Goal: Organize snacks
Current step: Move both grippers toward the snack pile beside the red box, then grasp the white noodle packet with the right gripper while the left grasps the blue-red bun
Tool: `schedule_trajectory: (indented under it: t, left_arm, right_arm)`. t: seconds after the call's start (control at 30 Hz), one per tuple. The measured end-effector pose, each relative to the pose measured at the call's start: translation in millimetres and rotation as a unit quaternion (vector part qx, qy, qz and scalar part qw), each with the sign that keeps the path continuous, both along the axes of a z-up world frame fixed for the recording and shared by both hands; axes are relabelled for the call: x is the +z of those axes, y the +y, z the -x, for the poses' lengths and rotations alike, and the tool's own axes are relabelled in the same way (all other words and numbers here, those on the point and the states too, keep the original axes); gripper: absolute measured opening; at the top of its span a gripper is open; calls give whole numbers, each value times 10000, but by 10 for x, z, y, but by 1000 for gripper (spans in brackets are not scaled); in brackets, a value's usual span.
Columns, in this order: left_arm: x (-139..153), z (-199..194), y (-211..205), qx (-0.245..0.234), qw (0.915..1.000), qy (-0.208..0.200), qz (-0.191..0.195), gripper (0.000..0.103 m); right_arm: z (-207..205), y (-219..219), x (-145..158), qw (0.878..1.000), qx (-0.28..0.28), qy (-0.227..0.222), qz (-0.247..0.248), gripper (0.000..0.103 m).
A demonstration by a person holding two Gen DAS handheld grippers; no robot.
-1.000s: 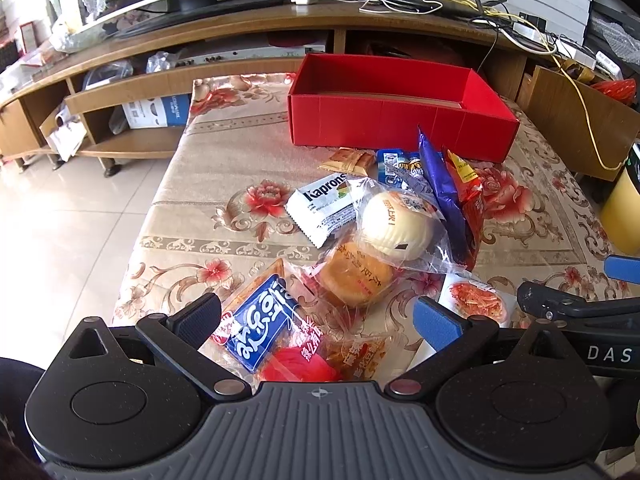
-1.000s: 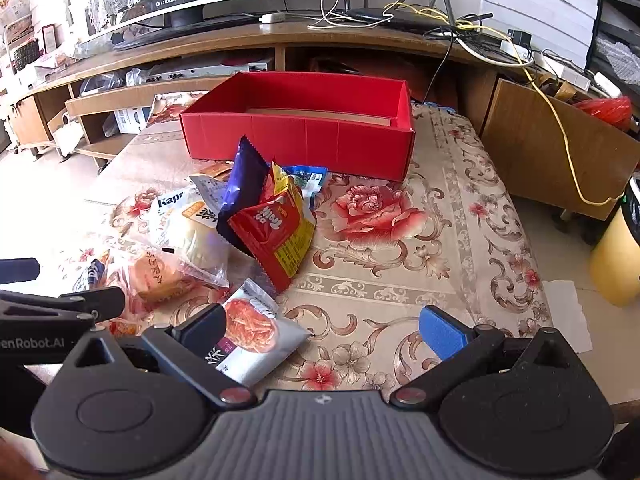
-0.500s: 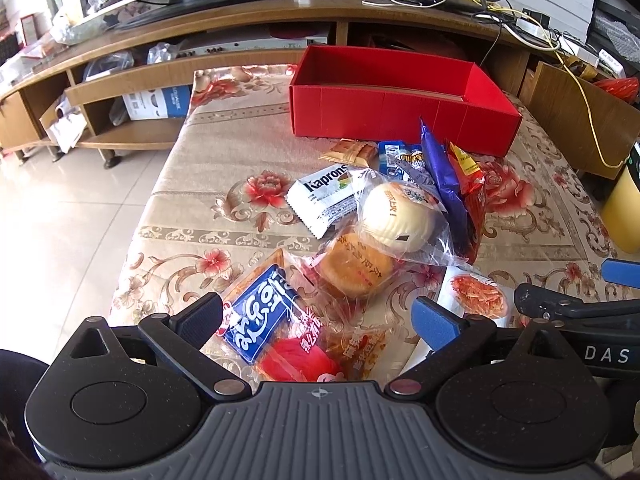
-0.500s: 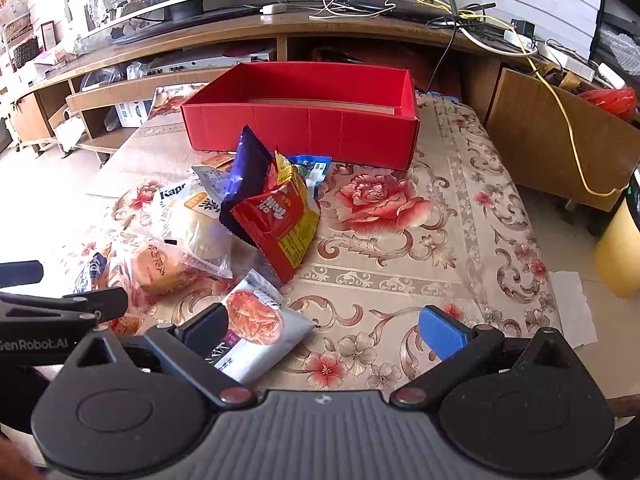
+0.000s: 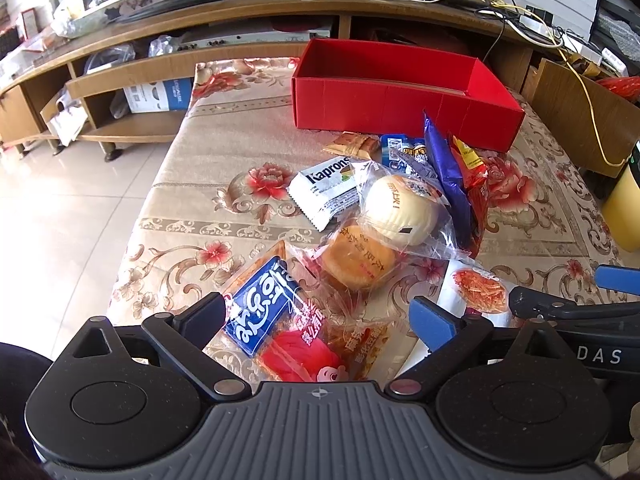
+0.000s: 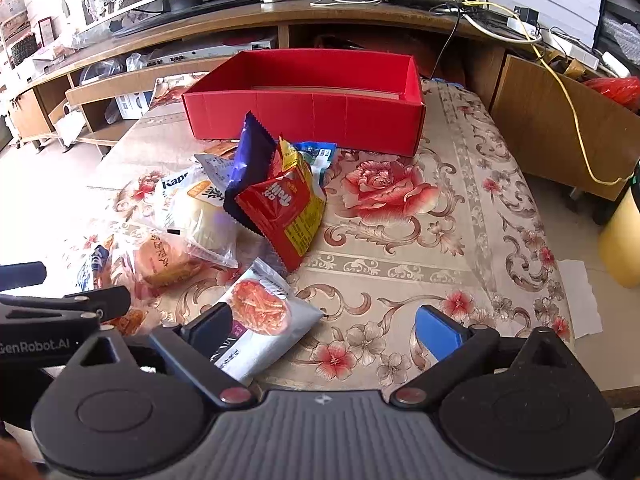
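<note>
An empty red box stands at the far side of the floral table; it also shows in the right wrist view. A pile of snack packs lies in front of it: a white Kaprons pack, a white bun, an orange bun, a blue and red pack, a red chip bag, a grey pack with orange strips. My left gripper is open over the blue and red pack. My right gripper is open, its left finger at the grey pack.
A low wooden TV stand with cables runs behind the table. A wooden cabinet and a yellow bin stand to the right. Tiled floor lies to the left. The table's right half holds only cloth.
Both grippers have tilted and moved slightly forward and down toward the snack pile. Both stay open and nothing has been picked up.
</note>
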State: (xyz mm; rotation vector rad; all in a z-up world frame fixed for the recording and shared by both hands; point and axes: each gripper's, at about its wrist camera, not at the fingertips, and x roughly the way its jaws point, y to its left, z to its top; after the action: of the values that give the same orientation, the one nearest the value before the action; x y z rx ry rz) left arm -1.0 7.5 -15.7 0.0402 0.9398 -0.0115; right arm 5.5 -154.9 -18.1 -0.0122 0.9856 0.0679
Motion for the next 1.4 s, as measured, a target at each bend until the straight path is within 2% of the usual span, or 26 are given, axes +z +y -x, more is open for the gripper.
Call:
schedule_trajectory:
  t: [0.13, 0.5, 0.63, 0.77, 1.0, 1.1, 1.17, 1.23, 1.27, 1.33, 1.4]
  left_arm:
    - [-23, -5, 7, 21, 10000, 85, 4, 96]
    - [-48, -17, 68, 113, 9997, 184, 93, 96]
    - [-25, -26, 163, 261, 9992, 180, 254, 101]
    - [-31, -58, 269, 450, 9978, 250, 421, 101]
    - [-30, -79, 364, 594, 9965, 268, 520, 102]
    - [-51, -93, 392, 640, 9957, 334, 577, 103]
    - [-67, -98, 420, 676, 9948, 390, 653, 103]
    - [-68, -104, 446, 674, 9940, 434, 748, 103]
    - [-63, -107, 454, 646, 9936, 458, 806, 103]
    - [-50, -117, 450, 548, 9934, 493, 882, 103]
    - [-36, -132, 423, 392, 9935, 541, 922, 103]
  right_arm:
    - [-13, 26, -36, 9999, -29, 147, -70, 93]
    - [-68, 59, -121, 9984, -180, 481, -252, 92]
    - [-86, 87, -188, 9960, -172, 748, -455, 92]
    - [-77, 173, -244, 9937, -104, 930, -621, 92]
    - [-140, 450, -344, 9925, -26, 1071, -592, 92]
    - [-163, 553, -430, 9931, 77, 1105, -388, 94]
    - [-153, 600, -446, 9937, 301, 1068, -130, 90]
    - [-121, 586, -443, 9936, 511, 1007, 41, 77]
    - [-102, 566, -432, 9932, 633, 971, 98, 75]
    - [-109, 477, -415, 9920, 774, 995, 105, 56]
    - [-132, 401, -387, 9903, 911, 1035, 179, 51]
